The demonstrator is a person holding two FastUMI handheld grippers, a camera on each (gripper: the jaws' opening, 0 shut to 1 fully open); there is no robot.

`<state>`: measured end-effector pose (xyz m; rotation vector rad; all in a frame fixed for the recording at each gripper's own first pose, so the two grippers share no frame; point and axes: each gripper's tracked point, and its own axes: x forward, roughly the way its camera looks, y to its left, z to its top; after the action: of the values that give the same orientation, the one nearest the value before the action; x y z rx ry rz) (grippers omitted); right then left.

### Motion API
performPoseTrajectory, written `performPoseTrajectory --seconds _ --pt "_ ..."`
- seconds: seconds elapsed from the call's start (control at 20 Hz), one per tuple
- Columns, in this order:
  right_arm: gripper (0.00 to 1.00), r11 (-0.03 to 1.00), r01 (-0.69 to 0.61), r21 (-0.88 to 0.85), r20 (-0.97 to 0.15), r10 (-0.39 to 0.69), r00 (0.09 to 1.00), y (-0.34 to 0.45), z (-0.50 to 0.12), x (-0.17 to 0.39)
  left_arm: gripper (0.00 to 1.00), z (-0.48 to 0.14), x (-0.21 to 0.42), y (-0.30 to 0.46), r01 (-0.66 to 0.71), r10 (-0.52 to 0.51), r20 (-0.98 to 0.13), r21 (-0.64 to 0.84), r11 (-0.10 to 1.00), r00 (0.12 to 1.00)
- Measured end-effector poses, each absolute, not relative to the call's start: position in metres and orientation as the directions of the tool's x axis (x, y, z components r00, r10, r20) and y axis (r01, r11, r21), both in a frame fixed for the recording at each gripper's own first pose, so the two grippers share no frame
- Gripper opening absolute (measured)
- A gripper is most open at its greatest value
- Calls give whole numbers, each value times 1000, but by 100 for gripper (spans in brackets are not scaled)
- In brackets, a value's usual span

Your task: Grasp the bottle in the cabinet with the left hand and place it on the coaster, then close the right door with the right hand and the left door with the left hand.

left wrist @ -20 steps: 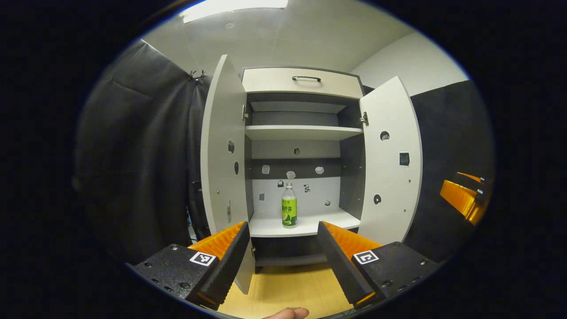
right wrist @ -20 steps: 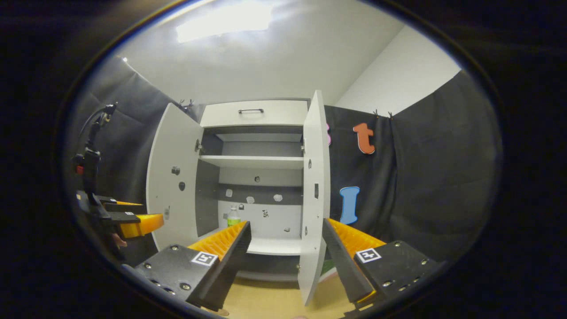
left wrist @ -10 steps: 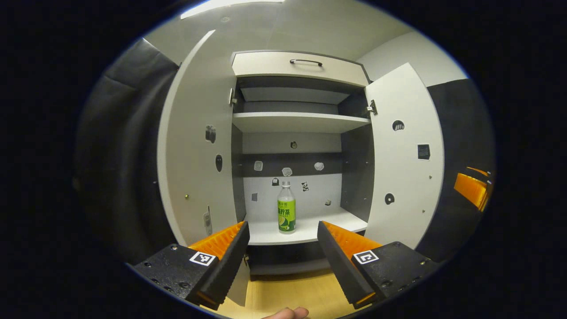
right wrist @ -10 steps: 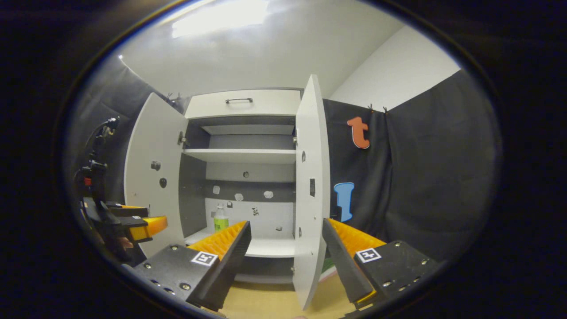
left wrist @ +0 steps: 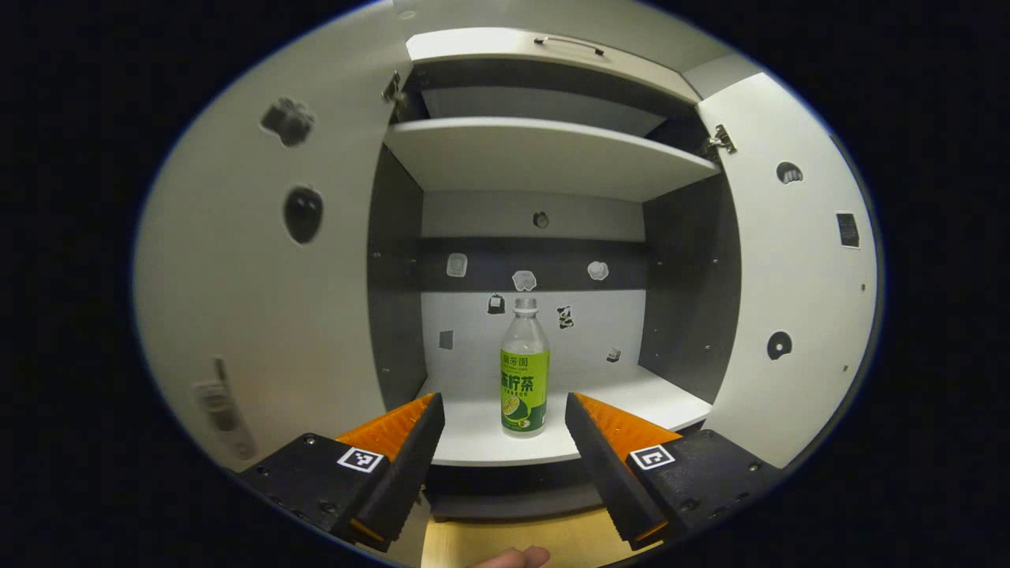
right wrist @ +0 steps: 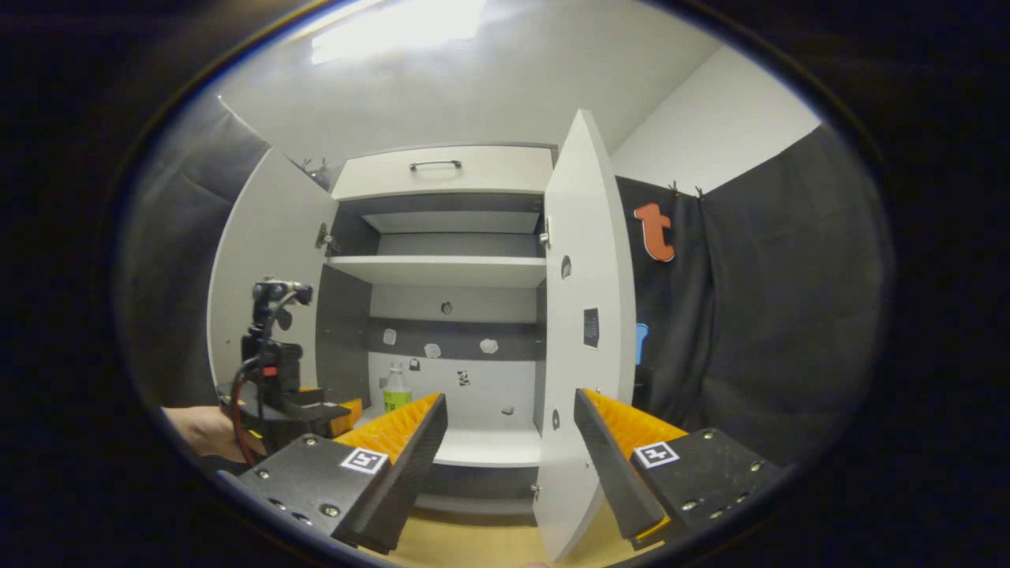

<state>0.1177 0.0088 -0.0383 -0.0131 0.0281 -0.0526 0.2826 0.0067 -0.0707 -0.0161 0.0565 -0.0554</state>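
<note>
A clear bottle with a green label stands upright on the cabinet's lower shelf. My left gripper is open just in front of the shelf edge, with the bottle centred beyond its fingers and not touched. Both doors stand open: the left door close beside me, the right door farther off. In the right gripper view my right gripper is open and holds nothing, near the edge of the right door. That view also has the bottle, the left gripper and the hand holding it.
An upper shelf spans the cabinet above the bottle, and a drawer with a dark handle sits on top. A wooden tabletop lies below the cabinet. Black cloth hangs to the right.
My left gripper has moved forward between the doors, so the bottle and shelf now loom larger. The right gripper has shifted slightly, and the left gripper now stands nearer the cabinet in its view.
</note>
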Motion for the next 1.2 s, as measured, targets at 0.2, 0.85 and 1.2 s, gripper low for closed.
performPoseTrajectory --seconds 0.2,0.85,1.2 --pt "98 998 57 -21 -47 -58 997 13 -45 128 97 -86 336 0 61 -61 -54 -8 998 997" --pt "98 985 157 -72 -81 -163 983 -19 -54 112 82 -106 427 -15 36 -38 -109 -21 999 993" --pt "93 988 145 -53 -70 -149 986 -21 -44 90 80 -68 370 -22 76 -77 -35 -38 996 996"
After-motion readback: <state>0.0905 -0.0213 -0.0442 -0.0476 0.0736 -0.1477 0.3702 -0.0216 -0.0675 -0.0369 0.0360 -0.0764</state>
